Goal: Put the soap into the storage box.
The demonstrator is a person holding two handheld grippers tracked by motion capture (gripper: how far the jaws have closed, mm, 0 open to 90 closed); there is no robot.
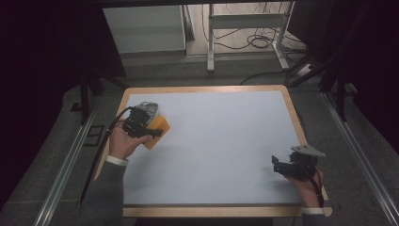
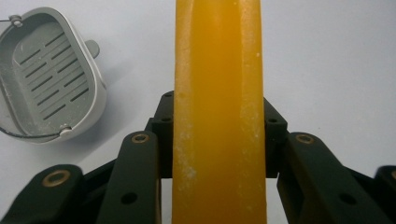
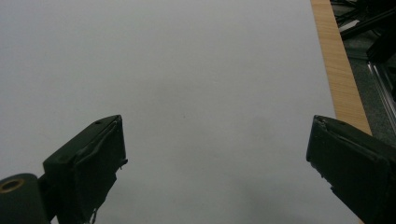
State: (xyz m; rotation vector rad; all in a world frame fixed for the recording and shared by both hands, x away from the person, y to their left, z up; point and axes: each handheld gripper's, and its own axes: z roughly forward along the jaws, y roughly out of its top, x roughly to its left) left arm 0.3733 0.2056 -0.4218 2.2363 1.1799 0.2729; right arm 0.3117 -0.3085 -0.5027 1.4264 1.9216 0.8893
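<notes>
Left gripper (image 2: 219, 154) clamped on orange soap bar (image 2: 218, 112), held edge-on betw. both jaws, near table's (image 1: 226, 141) left-far area. Bar looks rigid, waxy, w/ whitish residue; judged moderately light but slick, so grip across the flat faces near mid-length seems soundest. Grey slotted soap dish (image 2: 46, 74) w/ wire handle lies just beside, apart from bar; likely destination, not confirmed. Right gripper (image 3: 217, 172) wide open, empty, over bare white surface near right edge. No obstruction noted.

Dim room, grey floor (image 1: 56, 197), white table frame (image 1: 247, 21).
</notes>
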